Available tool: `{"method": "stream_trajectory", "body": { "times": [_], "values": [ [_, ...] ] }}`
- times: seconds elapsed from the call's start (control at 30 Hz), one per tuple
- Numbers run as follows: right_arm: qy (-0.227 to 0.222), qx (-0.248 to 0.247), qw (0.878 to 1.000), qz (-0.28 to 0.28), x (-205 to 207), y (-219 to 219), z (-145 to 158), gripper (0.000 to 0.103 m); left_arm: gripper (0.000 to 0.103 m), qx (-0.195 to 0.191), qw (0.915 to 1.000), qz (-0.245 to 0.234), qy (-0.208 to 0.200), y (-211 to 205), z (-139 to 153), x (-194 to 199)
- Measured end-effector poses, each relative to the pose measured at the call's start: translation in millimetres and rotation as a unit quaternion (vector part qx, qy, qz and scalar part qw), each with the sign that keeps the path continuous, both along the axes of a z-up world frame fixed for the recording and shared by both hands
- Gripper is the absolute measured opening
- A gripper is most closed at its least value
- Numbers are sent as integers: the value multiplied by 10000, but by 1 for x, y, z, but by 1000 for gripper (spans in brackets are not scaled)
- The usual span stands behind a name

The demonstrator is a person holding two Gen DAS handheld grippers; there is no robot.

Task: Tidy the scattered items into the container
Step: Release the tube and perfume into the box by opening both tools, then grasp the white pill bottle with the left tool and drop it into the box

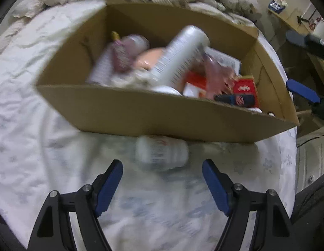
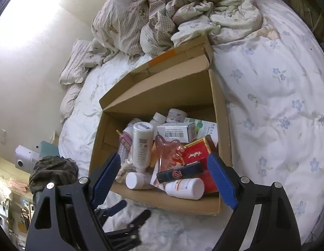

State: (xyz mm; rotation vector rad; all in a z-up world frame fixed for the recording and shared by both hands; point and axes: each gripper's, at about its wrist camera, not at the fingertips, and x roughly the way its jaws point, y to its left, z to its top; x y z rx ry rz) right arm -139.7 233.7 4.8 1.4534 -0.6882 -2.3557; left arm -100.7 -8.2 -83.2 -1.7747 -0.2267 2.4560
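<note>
Left wrist view, blurred: your left gripper [image 1: 162, 168] points steeply down at the bedsheet [image 1: 32, 146], jaws spread wide, nothing held. A white bottle [image 1: 162, 153] lies on the sheet just past the fingertips, between them, right against the near wall of the cardboard box [image 1: 124, 113]. No pad touches it. Open sheet lies left of the box; the bed edge drops off on the right. The box already holds a tall white bottle [image 1: 180, 56] and a red packet [image 1: 245, 89], among others.

Right wrist view: your right gripper [image 2: 165, 166] tilts down over the near edge of the box [image 2: 222, 115], jaws wide, empty. Inside are a white bottle [image 2: 142, 144], a pink comb-like piece [image 2: 169, 150], a red packet [image 2: 195, 151], and a dark tube [image 2: 180, 173]. Flowered sheet [image 2: 277, 115] lies free to the right; crumpled bedding [image 2: 151, 16] crowds the far side. Your left gripper [image 2: 128, 213] shows low at left, beside the box.
</note>
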Motion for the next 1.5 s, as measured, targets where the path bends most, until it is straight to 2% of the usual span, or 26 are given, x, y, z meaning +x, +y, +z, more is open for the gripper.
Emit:
{"method": "stream_trajectory", "body": {
  "times": [0.13,0.27,0.3,0.37,0.53,0.7,0.83,1.0,1.17,1.33,1.5],
  "values": [
    [-10,16,10000,74,-1,-3,-1,88,79,-127,9999,68,-26,5,-10,-10],
    [-1,74,9998,161,0,-8,0,88,69,-35,9997,211,-140,-1,-12,-14],
    [-4,70,9998,180,-1,-9,0,88,61,2,9996,211,-186,-3,-13,-14],
    [-22,76,9997,212,-1,-11,-1,88,54,-86,9997,156,-169,-3,-12,-13],
    [-84,106,9996,257,-2,-14,-5,88,52,-161,9998,-30,-68,1,-4,-2],
    [-133,-86,9998,86,0,-4,-4,88,50,-100,9991,-326,261,5,26,22],
    [-206,-312,9993,-77,-1,4,-5,88,50,3,9977,-350,576,0,58,29],
    [-237,-225,9993,-152,-3,3,-4,88,50,167,9946,-186,1007,-10,100,6],
    [-154,-188,9995,-194,-2,5,0,88,50,4,9915,18,1303,-9,122,-23],
    [-208,-341,9989,-249,-5,11,0,88,50,-373,9911,138,1269,-11,118,-57],
    [-8,-217,9995,-215,-12,10,9,88,50,-694,9930,213,936,-13,88,-80]
  ]
}}
